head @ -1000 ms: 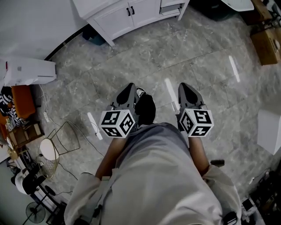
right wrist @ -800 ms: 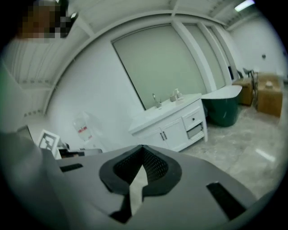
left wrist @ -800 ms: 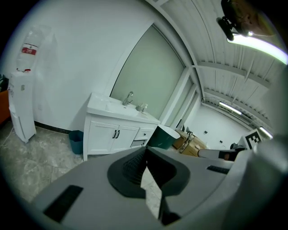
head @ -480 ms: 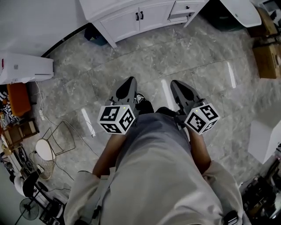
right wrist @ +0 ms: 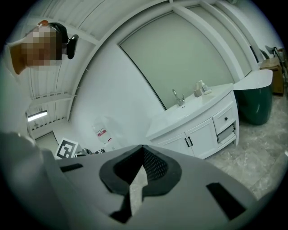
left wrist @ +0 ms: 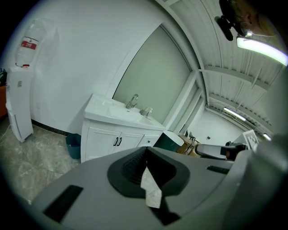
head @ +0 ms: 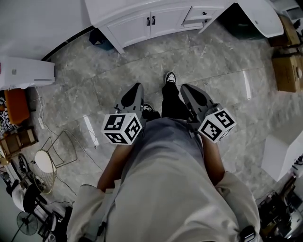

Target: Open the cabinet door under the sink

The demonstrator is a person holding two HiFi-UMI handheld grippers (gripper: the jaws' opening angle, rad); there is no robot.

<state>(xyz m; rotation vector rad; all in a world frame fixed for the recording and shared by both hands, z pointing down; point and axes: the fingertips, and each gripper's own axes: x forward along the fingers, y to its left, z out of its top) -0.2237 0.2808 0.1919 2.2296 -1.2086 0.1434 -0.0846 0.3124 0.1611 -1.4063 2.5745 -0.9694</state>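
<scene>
A white sink cabinet (head: pixel 142 23) stands at the top of the head view. Its two doors are closed, with a pair of black handles (head: pixel 150 21) where they meet. The same doors (left wrist: pixel 108 143) sit under the faucet (left wrist: pixel 132 101) in the left gripper view, and again as the doors (right wrist: pixel 198 137) in the right gripper view. My left gripper (head: pixel 136 87) and right gripper (head: pixel 185 89) hang over the floor, well short of the cabinet. Both are shut with nothing in them, their tips meeting in the left gripper (left wrist: pixel 146 149) and right gripper (right wrist: pixel 143 147) views.
A blue bin (head: pixel 100 38) stands left of the cabinet, a dark green tub with a white lid (head: pixel 246 19) to its right, by the drawers (head: pixel 196 14). A white water dispenser (head: pixel 26 73) and a wire stool (head: pixel 66 146) are on the left, cardboard boxes (head: pixel 288 71) on the right. A shoe (head: pixel 169 77) steps between the grippers.
Both grippers have moved forward across the floor toward the cabinet, which now shows more fully. The person has stepped forward with one foot. The right gripper has turned its tip leftward.
</scene>
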